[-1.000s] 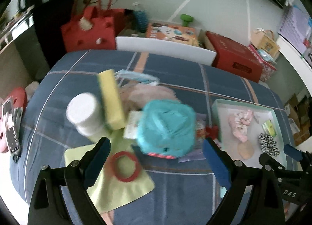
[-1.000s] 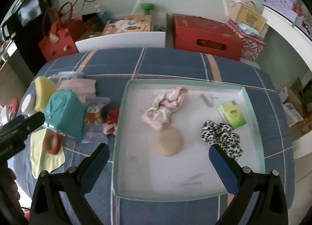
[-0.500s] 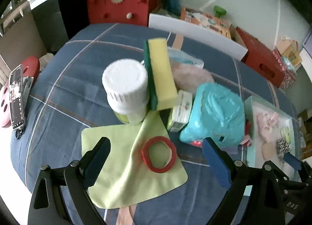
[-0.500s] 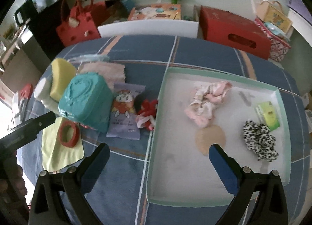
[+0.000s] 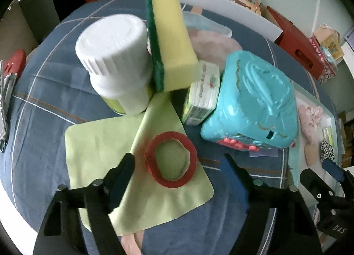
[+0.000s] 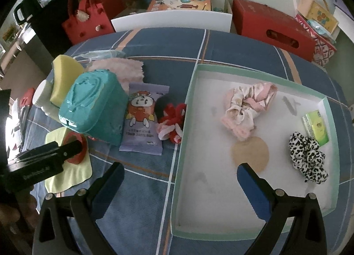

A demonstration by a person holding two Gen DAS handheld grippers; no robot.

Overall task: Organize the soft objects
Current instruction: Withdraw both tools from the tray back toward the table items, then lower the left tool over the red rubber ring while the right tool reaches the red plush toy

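My left gripper (image 5: 177, 166) is open, low over a red ring scrunchie (image 5: 170, 162) that lies on a light green cloth (image 5: 99, 144); its fingers straddle the ring. Behind stand a yellow sponge (image 5: 170, 38), a white-capped jar (image 5: 115, 56) and a teal plastic case (image 5: 254, 102). My right gripper (image 6: 179, 177) is open and empty above the left rim of a green-rimmed white tray (image 6: 183, 144). The tray holds a pink scrunchie (image 6: 247, 106), a leopard scrunchie (image 6: 307, 157), a beige pad (image 6: 250, 153) and a green packet (image 6: 316, 126).
A purple snack packet (image 6: 143, 120) and a red-and-pink scrunchie (image 6: 172, 122) lie between the teal case and the tray. A pink fluffy cloth (image 6: 124, 67) lies behind. Red bag (image 6: 88, 16), red box (image 6: 270, 22) and white board (image 6: 172, 20) stand past the table's far edge.
My left gripper has moved forward and down toward the red ring scrunchie, which now sits between its fingers. My right gripper has shifted left, off the tray's middle to its left rim.
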